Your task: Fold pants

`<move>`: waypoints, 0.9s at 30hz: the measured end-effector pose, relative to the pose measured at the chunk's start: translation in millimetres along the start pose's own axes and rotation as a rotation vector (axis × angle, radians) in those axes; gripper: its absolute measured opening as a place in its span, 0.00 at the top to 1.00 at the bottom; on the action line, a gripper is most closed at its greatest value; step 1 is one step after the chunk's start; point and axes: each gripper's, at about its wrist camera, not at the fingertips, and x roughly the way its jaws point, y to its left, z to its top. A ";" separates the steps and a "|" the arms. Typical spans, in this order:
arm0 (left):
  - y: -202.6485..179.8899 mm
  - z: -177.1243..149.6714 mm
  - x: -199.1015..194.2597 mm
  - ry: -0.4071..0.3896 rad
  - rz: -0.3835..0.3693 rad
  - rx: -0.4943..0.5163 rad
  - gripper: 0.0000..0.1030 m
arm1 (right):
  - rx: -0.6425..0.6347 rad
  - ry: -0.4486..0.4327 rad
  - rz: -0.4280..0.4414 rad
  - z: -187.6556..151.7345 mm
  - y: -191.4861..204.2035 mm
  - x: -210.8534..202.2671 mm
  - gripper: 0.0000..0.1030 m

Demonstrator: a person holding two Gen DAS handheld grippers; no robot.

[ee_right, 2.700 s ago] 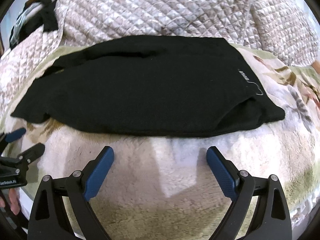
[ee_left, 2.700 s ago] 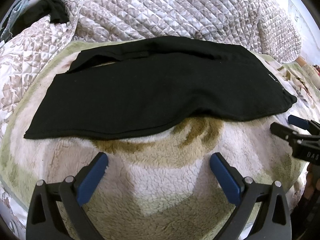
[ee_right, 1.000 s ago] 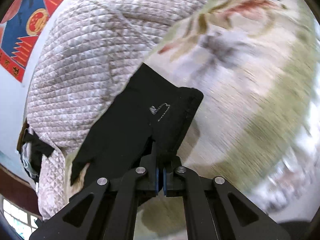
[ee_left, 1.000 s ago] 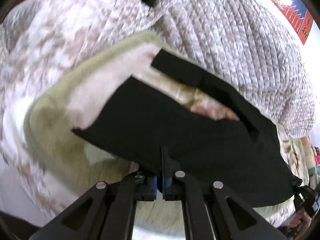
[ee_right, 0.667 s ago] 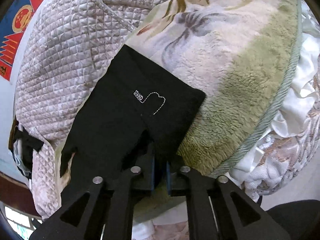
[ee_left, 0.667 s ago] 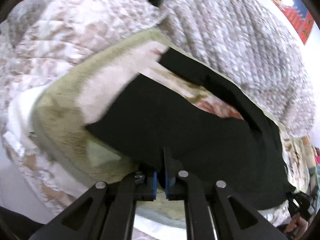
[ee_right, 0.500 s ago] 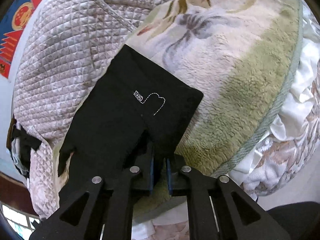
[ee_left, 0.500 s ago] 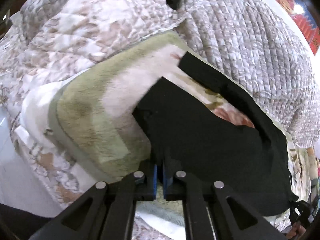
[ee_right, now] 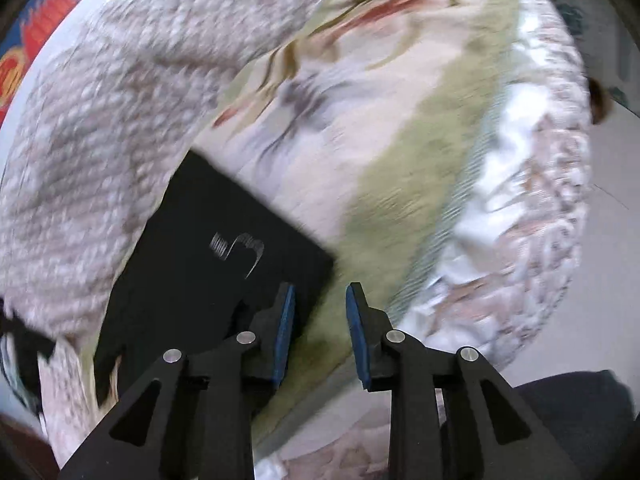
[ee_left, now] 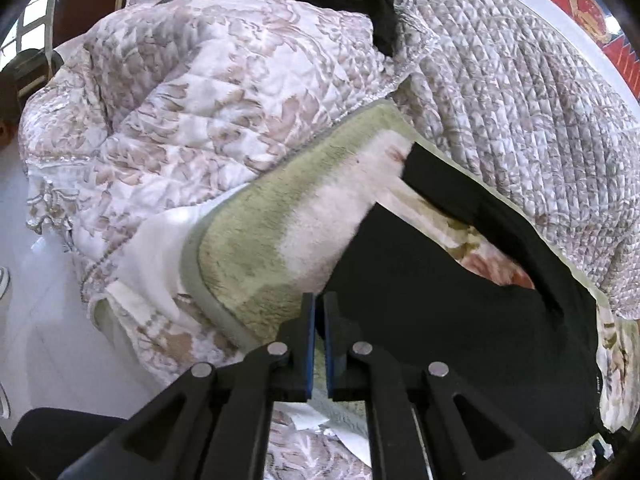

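The black pants (ee_left: 460, 292) lie across the fleece blanket (ee_left: 260, 232) on the bed, with 1 leg split off toward the quilted bedspread (ee_left: 520, 92). My left gripper (ee_left: 319, 312) has its blue pads nearly together at the near leg's hem; I cannot tell whether cloth is between them. My right gripper (ee_right: 320, 304) is parted with nothing between its fingers, its left pad beside the waist corner, which bears white stitching (ee_right: 240, 248). That view is motion-blurred.
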 end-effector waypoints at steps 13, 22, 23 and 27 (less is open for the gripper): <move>-64.6 10.7 3.0 0.021 -0.173 0.164 0.87 | -0.622 0.075 0.141 -31.4 118.7 26.9 0.74; -146.3 1.3 56.1 0.125 -0.223 0.398 0.65 | -0.841 0.156 0.162 -58.4 163.6 64.2 0.74; -139.3 4.1 65.8 0.137 -0.188 0.373 0.65 | -0.821 0.150 0.134 -53.3 162.1 70.4 0.74; -110.3 13.8 74.2 0.152 -0.212 0.263 0.70 | -0.682 0.126 0.050 -27.2 138.8 86.3 0.74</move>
